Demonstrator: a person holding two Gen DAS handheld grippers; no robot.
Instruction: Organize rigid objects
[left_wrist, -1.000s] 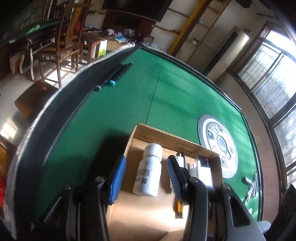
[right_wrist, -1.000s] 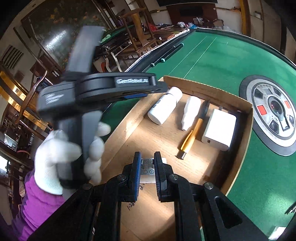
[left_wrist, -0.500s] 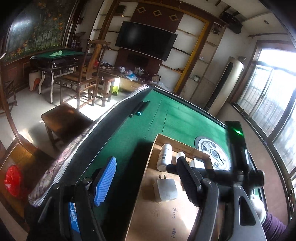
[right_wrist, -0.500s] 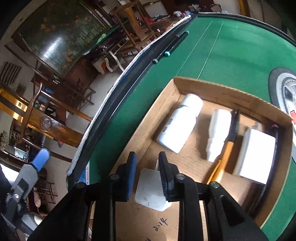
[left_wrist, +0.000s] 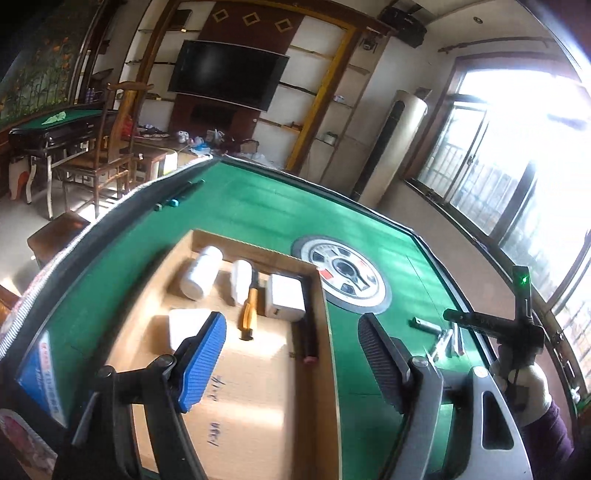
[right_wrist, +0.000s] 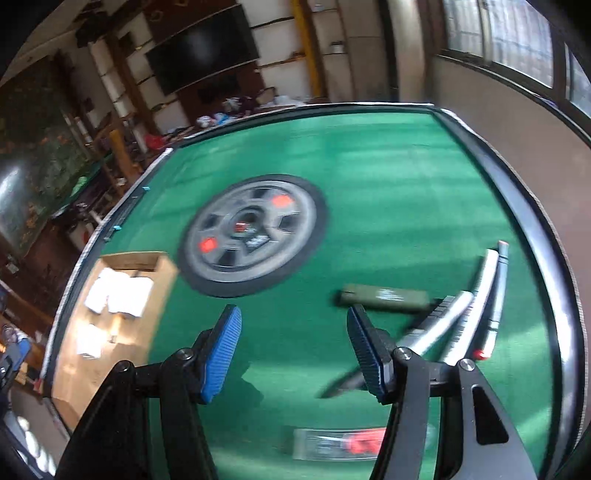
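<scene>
Pens (right_wrist: 480, 295) lie beyond opening, empty right gripper (right_wrist: 295, 347).

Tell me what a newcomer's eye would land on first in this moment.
The green felt table fills both views, with a wheel-like round control panel at its centre. A shallow cardboard box at its near left edge holds a white bottle, an orange-barrelled pen and a white charger. On the felt by the right rim lies a loose cluster of pens, ahead of the right gripper, whose jaws are opening around nothing.
</scene>
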